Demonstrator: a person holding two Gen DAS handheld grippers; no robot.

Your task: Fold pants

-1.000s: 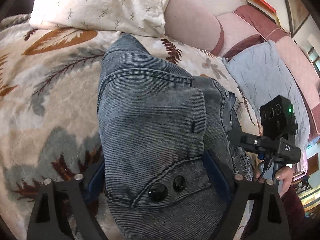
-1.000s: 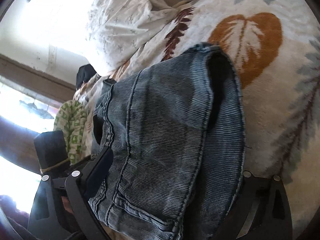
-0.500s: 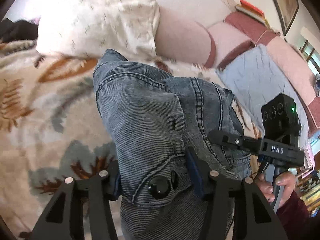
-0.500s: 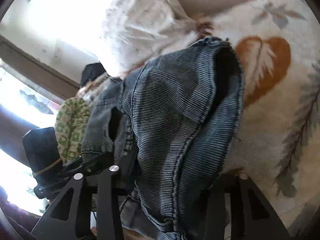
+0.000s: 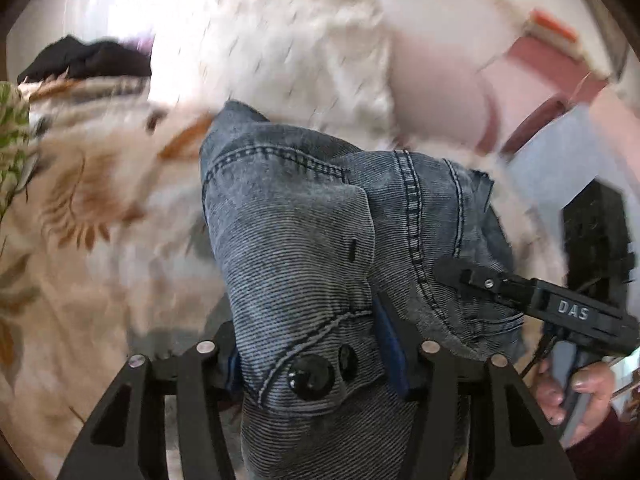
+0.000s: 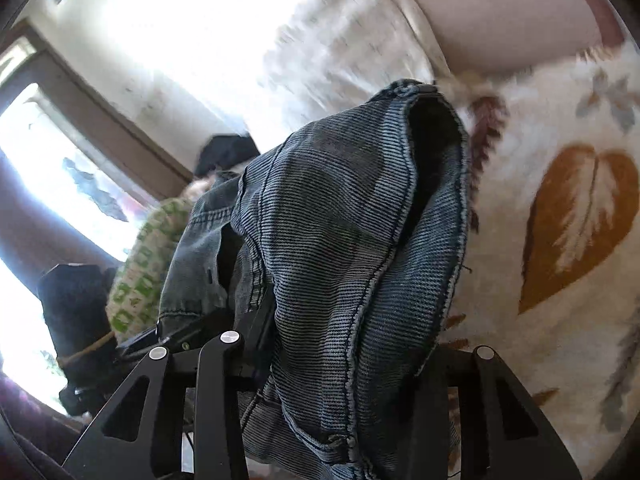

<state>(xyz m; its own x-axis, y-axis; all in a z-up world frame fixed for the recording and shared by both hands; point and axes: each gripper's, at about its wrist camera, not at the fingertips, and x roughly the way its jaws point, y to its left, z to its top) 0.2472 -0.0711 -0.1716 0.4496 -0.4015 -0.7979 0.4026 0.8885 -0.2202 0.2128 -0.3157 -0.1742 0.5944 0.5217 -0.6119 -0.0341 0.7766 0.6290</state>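
The pants (image 5: 304, 240) are blue-grey denim with two black buttons at the waistband. My left gripper (image 5: 316, 344) is shut on the waistband near the buttons and holds it off the bed. My right gripper (image 6: 344, 344) is shut on another part of the pants (image 6: 352, 216), whose dark opening faces up. The right gripper also shows in the left wrist view (image 5: 536, 300), held by a hand beside the pants. The denim hangs bunched between both grippers above the leaf-print blanket (image 6: 560, 220).
A white patterned pillow (image 5: 288, 56) and pink cushions (image 5: 436, 92) lie behind the pants. A blue-grey cloth (image 5: 556, 160) lies at right. A green-patterned cloth (image 6: 144, 264) and a dark object (image 6: 228, 152) lie near the bright window (image 6: 40, 168).
Both grippers closed on the pants and lifted them off the blanket. The views tilted upward, with the background blurred by motion.
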